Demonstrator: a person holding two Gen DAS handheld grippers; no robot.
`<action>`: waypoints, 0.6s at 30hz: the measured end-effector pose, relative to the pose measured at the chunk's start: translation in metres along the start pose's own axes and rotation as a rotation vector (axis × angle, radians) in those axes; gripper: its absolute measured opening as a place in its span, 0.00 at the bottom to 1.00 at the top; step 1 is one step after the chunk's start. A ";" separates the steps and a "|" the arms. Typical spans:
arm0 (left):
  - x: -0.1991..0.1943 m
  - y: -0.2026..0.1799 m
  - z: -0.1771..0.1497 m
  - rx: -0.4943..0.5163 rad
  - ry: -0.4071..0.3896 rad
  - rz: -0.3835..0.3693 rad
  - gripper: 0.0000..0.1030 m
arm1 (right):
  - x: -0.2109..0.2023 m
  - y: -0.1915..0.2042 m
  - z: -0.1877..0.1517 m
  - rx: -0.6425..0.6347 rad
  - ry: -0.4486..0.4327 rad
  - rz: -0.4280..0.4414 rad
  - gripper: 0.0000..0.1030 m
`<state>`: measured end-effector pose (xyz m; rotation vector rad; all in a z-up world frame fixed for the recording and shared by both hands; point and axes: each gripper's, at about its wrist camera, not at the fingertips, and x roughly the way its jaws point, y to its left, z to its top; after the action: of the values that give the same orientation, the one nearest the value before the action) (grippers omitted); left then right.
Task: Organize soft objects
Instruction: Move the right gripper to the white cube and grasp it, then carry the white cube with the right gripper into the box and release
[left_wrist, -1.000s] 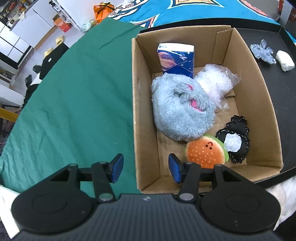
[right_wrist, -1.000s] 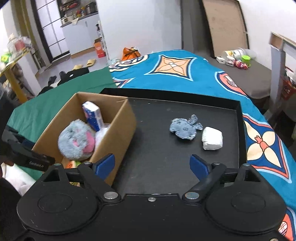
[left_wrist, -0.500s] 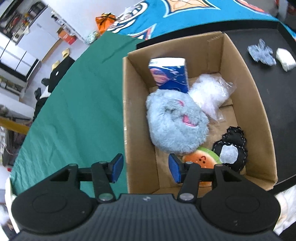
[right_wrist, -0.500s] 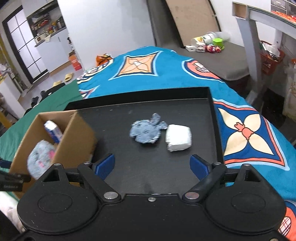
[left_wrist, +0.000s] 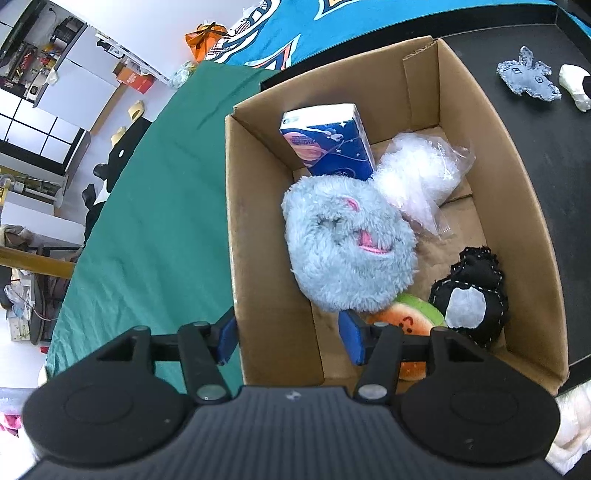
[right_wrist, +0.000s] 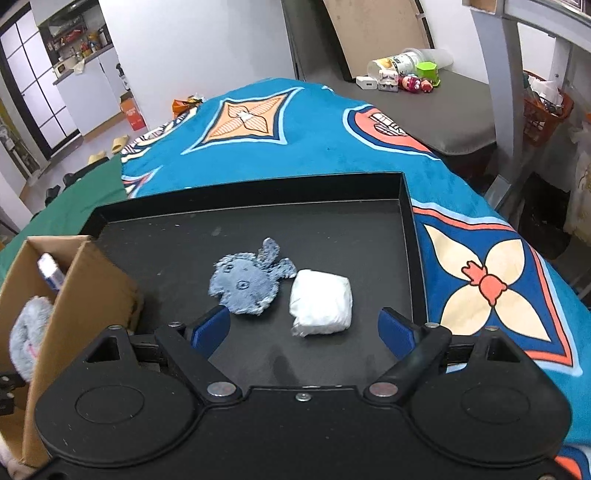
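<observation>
A cardboard box (left_wrist: 524, 206) holds a fluffy grey-blue plush (left_wrist: 347, 247), a blue tissue pack (left_wrist: 328, 144), a clear plastic bag (left_wrist: 421, 177), a black fabric toy (left_wrist: 469, 295) and a burger plush (left_wrist: 410, 325). My left gripper (left_wrist: 288, 339) is open and straddles the box's left wall, one finger outside, one inside. On the black tray (right_wrist: 332, 221) lie a flat grey-blue fabric toy (right_wrist: 247, 282) and a white soft pack (right_wrist: 321, 302). My right gripper (right_wrist: 301, 332) is open and empty, just in front of these two.
The box (right_wrist: 77, 291) stands on the tray's left end. A green cloth (left_wrist: 147, 221) covers the table left of the box, a blue patterned cloth (right_wrist: 314, 140) lies beyond and right of the tray. Shelves, toys and shoes stand far behind.
My left gripper has dropped lower over the box's left wall. My right gripper has swung right and closer to the grey-blue fabric toy and the white pack.
</observation>
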<state>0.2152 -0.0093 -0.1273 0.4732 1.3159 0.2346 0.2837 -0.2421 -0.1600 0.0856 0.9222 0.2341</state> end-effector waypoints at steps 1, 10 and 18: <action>0.000 0.000 0.002 -0.001 0.002 0.002 0.54 | 0.004 -0.001 0.001 -0.001 0.008 -0.004 0.81; 0.002 -0.005 0.006 0.004 0.011 0.012 0.56 | 0.026 -0.004 0.003 -0.011 0.048 -0.002 0.71; 0.002 -0.005 0.005 0.010 0.009 0.012 0.57 | 0.033 0.002 -0.002 -0.069 0.104 0.018 0.38</action>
<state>0.2199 -0.0139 -0.1304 0.4892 1.3233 0.2410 0.3006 -0.2321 -0.1866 0.0180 1.0161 0.2886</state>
